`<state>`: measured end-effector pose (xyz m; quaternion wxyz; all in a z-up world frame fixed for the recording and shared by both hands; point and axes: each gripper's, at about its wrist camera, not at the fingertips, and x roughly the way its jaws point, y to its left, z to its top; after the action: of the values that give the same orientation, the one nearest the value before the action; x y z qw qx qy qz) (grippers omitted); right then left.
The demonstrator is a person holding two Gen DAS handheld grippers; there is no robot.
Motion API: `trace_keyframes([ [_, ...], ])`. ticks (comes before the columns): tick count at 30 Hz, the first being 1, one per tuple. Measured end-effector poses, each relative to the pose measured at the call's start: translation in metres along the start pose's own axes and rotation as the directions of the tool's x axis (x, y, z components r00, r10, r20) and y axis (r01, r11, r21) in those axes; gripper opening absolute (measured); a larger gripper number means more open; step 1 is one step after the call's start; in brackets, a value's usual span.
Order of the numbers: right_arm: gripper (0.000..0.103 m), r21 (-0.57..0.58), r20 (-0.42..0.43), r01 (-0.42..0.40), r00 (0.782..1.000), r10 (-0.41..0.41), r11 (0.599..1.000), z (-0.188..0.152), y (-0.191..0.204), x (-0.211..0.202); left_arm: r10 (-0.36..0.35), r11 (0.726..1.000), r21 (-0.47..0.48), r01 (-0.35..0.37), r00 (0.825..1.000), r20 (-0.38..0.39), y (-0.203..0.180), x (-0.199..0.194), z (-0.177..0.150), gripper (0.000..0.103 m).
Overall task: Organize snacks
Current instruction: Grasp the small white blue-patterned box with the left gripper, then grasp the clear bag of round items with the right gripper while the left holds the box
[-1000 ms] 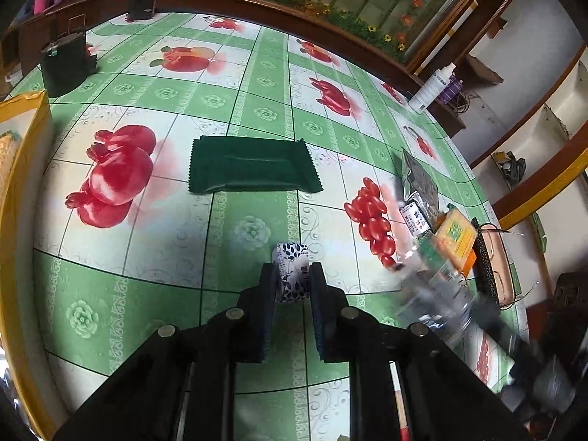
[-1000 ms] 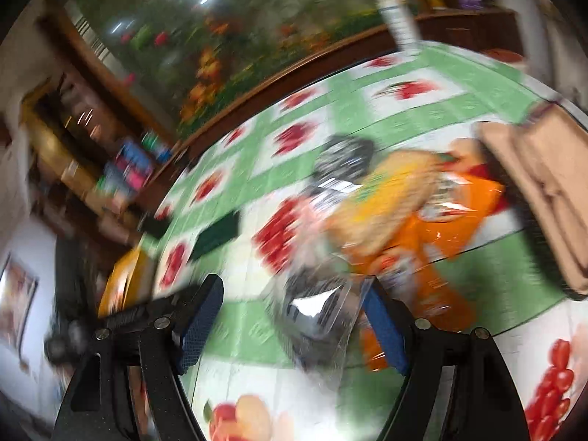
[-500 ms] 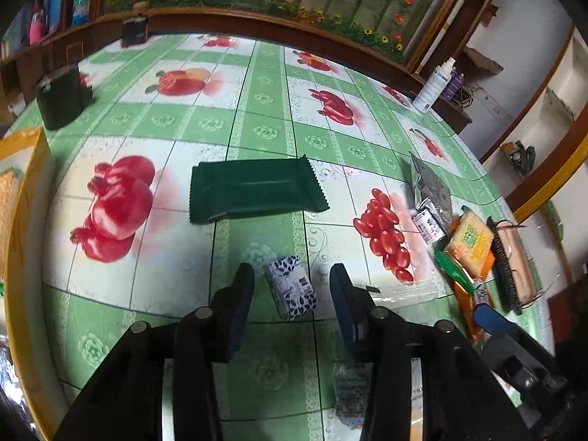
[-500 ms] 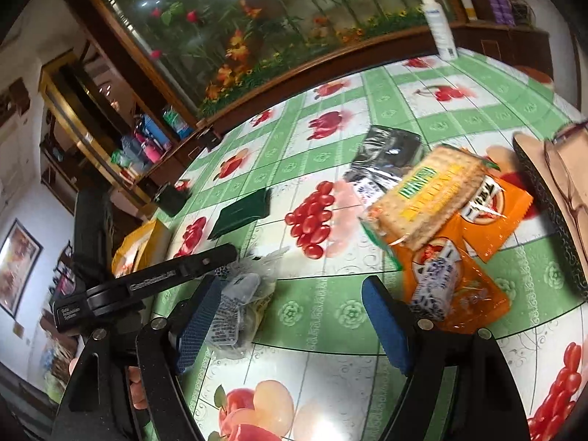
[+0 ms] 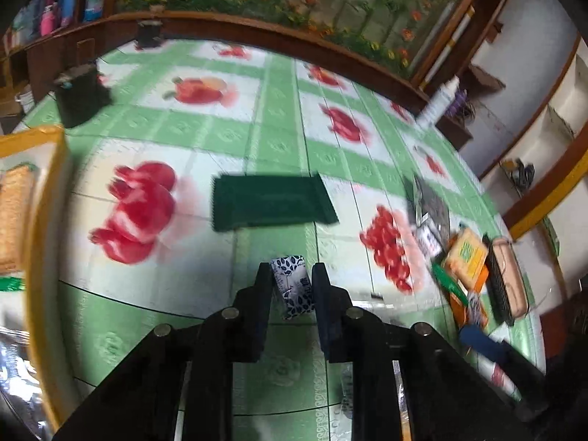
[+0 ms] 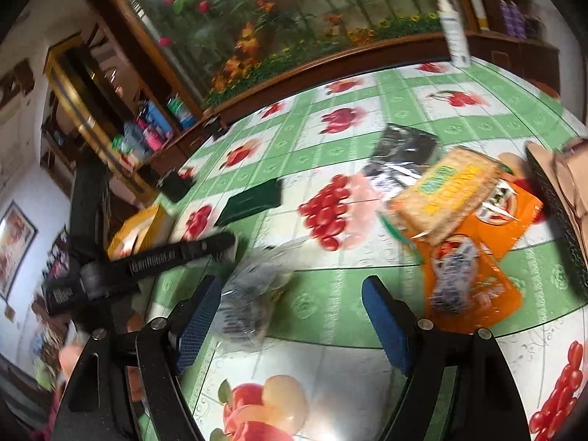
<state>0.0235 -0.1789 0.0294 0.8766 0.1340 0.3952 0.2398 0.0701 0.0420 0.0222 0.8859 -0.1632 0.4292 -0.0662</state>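
Note:
My left gripper (image 5: 292,270) is closing, and its pads press on a small blue-and-white leaf-patterned packet (image 5: 292,286) just above the tablecloth. Beyond it a dark green packet (image 5: 270,202) lies flat. My right gripper (image 6: 292,286) stands open over the table, with a crumpled clear plastic bag (image 6: 250,297) lying by its left finger, not gripped. To the right is a snack pile: a yellow biscuit pack (image 6: 448,191), an orange packet (image 6: 474,275) and a black packet (image 6: 404,150). The left gripper (image 6: 228,244) shows as a black bar at the left of the right wrist view.
A yellow box (image 5: 40,220) holding snacks stands at the table's left edge. A black box (image 5: 79,95) sits at the far left and a white bottle (image 6: 454,36) at the far right. A brown case (image 6: 566,191) lies beside the snack pile. A wooden rim borders the far side.
My left jaws opened off the patterned packet, leaving it on the cloth, then closed on it again. The clear bag went from between the right jaws to beside the left finger.

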Motion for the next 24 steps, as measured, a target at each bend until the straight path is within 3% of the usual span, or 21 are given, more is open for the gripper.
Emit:
trace_keyframes([
  [6, 0.086, -0.164, -0.060, 0.080, 0.994, -0.091, 0.983, -0.006, 0.049, 0.028, 0.017, 0.999, -0.038, -0.015, 0.998, 0.052, 0.010, -0.015, 0.005, 0.021],
  [11, 0.084, -0.136, -0.165, 0.100, 0.979, -0.122, 0.986, -0.005, 0.053, 0.062, 0.022, 0.999, -0.041, -0.019, 0.998, 0.056, 0.013, -0.018, 0.006, 0.021],
  [12, 0.079, -0.153, -0.151, 0.115, 0.979, -0.138, 0.982, -0.008, 0.054, 0.063, 0.019, 0.999, -0.042, -0.017, 0.998, 0.053, 0.014, -0.018, 0.006, 0.021],
  [13, 0.058, -0.177, -0.140, 0.131, 0.978, -0.157, 0.975, -0.010, 0.055, 0.063, 0.015, 0.999, -0.043, -0.013, 0.999, 0.051, 0.013, -0.018, 0.006, 0.021],
  [14, 0.055, -0.199, -0.130, 0.143, 0.977, -0.170, 0.970, -0.011, 0.056, 0.062, 0.008, 0.999, -0.042, -0.006, 0.999, 0.048, 0.013, -0.018, 0.006, 0.021],
  [17, 0.051, -0.148, -0.127, 0.088, 0.986, -0.107, 0.985, -0.011, 0.048, 0.056, 0.003, 1.000, -0.030, -0.001, 0.999, 0.053, 0.010, -0.021, 0.004, 0.021],
  [24, 0.050, -0.072, -0.050, 0.069, 0.996, -0.072, 0.995, -0.005, 0.034, 0.037, -0.009, 0.999, -0.031, 0.011, 0.999, 0.052, 0.009, -0.023, 0.003, 0.021],
])
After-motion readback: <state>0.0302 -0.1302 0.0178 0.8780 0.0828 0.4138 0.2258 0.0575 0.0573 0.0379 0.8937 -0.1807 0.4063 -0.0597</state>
